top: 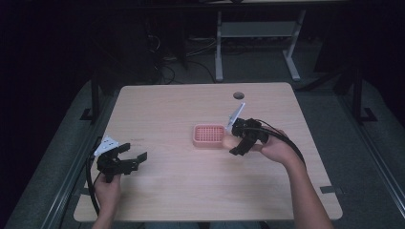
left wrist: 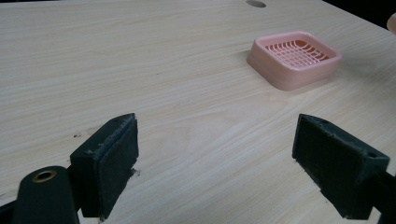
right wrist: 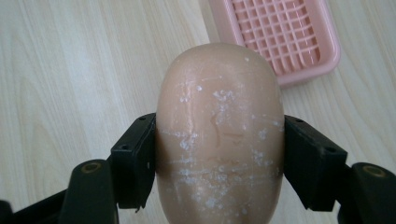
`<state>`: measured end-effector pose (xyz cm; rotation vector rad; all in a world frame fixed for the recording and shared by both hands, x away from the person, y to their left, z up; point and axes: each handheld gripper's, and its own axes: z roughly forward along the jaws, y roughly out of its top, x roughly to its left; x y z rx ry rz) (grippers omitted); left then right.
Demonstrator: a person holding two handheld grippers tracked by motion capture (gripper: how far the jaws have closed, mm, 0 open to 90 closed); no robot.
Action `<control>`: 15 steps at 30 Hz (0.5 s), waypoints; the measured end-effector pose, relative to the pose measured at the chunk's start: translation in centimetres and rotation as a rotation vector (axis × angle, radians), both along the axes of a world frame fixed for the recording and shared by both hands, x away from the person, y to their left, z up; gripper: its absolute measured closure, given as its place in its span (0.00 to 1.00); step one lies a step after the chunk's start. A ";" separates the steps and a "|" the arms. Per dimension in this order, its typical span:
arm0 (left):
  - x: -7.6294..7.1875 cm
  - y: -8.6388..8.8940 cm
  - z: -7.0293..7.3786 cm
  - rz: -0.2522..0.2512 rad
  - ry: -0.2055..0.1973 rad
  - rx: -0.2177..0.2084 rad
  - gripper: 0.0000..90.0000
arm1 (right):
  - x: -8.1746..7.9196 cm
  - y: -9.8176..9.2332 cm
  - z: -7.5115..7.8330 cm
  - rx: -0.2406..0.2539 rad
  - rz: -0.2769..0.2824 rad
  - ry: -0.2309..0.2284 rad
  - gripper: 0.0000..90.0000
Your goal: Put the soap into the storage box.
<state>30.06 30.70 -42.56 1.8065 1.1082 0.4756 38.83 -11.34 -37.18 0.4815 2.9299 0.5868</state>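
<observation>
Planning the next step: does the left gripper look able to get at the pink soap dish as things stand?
Probably yes. The left gripper is open and holds nothing, with bare table between it and the soap dish. The right gripper holds the soap at the dish's far side.

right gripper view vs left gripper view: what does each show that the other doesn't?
Right gripper view alone: a peach bar of soap with white flecks on its surface, clamped between the right gripper and its two black jaws, which press on the bar's sides.

Left gripper view alone: the left gripper with its jaws wide apart and nothing between them, and a round hole near the table's far edge.

Both: the pink soap dish with its grid insert, with nothing in it, standing on the light wooden table.
</observation>
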 end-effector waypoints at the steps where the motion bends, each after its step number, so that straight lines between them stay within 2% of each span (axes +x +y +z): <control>1: 0.0 0.0 0.0 0.000 0.000 -0.001 0.16 | 0.1 0.1 0.0 -0.003 0.001 0.000 0.35; 6: 0.0 0.0 0.0 0.001 0.001 -0.002 0.16 | 0.6 0.8 0.4 -0.017 0.016 -0.006 0.35; 15: 0.0 0.0 0.0 0.001 0.000 -0.005 0.16 | 1.6 2.0 1.3 -0.006 0.033 -0.015 0.35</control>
